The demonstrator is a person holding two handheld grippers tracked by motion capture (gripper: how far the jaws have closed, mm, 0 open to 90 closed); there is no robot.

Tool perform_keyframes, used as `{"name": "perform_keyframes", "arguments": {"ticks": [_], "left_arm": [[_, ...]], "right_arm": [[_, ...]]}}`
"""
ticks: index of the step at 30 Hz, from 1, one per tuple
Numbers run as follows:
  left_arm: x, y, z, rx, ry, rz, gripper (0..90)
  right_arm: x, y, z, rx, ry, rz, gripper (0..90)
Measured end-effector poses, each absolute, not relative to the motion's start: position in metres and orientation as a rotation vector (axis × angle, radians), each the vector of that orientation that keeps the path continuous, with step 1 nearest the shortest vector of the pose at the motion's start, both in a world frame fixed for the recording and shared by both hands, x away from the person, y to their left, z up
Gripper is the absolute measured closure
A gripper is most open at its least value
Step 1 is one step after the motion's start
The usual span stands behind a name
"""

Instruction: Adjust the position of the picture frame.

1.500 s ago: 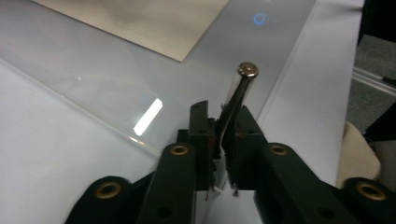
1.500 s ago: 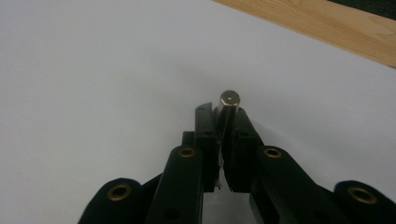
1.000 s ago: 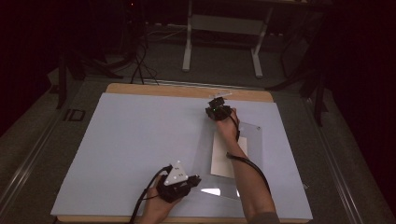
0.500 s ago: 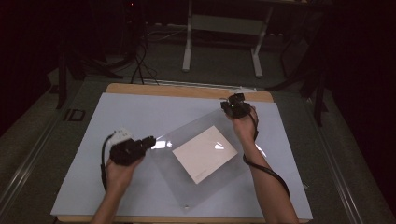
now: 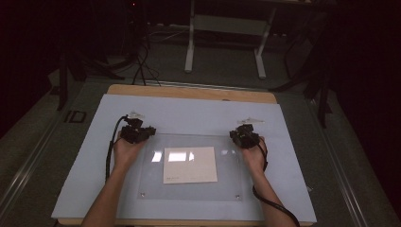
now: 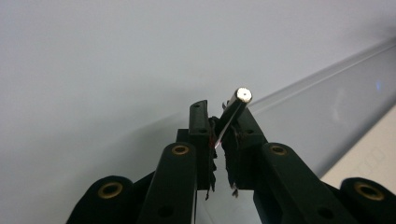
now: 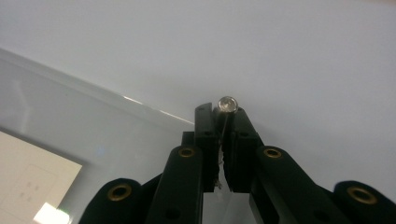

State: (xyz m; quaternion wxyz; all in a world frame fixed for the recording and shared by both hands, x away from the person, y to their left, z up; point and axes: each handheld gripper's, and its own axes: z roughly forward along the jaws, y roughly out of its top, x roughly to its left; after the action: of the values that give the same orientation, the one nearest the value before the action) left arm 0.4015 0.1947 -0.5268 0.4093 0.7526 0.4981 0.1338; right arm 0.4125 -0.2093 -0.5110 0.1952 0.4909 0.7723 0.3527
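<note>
1. The clear panel (image 5: pixel 189 168), with a paper sheet (image 5: pixel 190 164) under it, lies flat on the desk (image 5: pixel 189 111).
2. The left gripper (image 5: pixel 137 133) and right gripper (image 5: pixel 244 137) have their fingers pinching the panel's far corners at the metal studs (image 6: pixel 243 95).
3. Judged risk: uneven lifting could twist the panel or let a corner slip.
4. The sheet's print is unreadable

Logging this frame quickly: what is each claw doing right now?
Left claw: closed on a corner of the clear acrylic sheet, at its metal standoff.
Right claw: closed on the sheet's other far corner.
</note>
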Motion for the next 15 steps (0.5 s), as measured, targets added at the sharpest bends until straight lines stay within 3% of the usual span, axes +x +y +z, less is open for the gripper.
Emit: {"name": "perform_keyframes", "arguments": {"ticks": [15], "left_arm": [[0.3941,0.197,-0.5276,1.904,1.227,0.316,81.2]], "right_arm": [[0.4147,-0.2132,-0.5229,1.366,2.146,1.029,85.4]]}}
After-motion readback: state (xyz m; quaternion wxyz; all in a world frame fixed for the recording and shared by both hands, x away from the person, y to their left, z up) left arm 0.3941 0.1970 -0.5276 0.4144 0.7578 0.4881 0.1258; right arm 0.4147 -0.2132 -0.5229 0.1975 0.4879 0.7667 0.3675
